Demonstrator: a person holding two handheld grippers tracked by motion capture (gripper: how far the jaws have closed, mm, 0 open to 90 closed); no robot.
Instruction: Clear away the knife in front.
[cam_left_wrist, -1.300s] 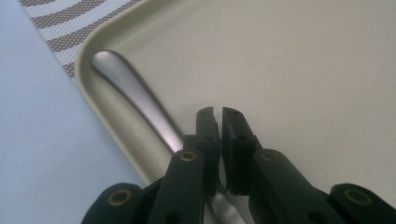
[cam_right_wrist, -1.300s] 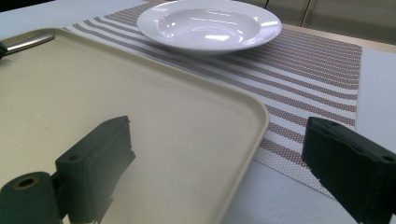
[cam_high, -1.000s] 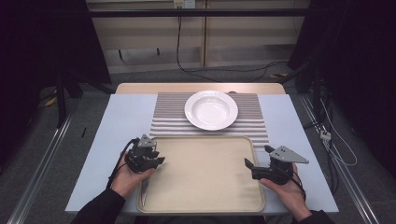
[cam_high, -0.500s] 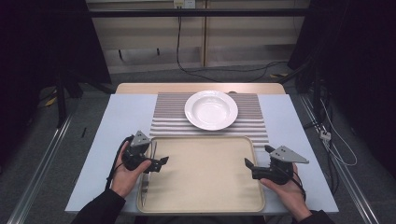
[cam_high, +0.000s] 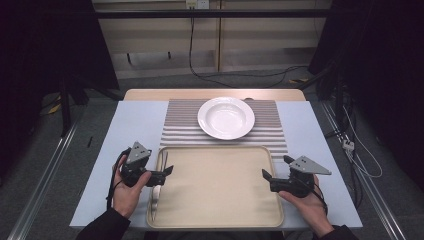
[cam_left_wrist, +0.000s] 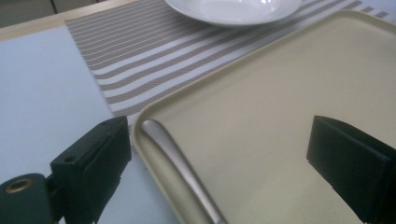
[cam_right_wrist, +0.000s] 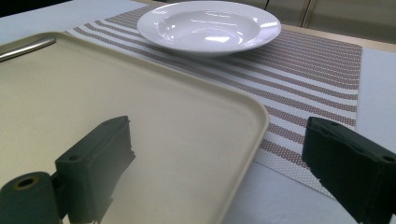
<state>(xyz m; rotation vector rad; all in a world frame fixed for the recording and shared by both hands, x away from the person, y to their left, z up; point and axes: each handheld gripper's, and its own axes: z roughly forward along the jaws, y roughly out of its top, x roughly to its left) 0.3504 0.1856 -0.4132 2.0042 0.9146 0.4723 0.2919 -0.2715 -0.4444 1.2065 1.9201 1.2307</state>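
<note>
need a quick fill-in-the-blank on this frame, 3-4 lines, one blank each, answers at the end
1. The white plate stands on the ______ placemat.
2. The metal utensil lies inside the beige tray along its ______ edge, as the high view shows it.
3. The left gripper has its fingers ______, spanning the tray rim in the left gripper view.
4. The right gripper holds ______ between its fingers.

Missing words: striped; left; open; nothing
</note>
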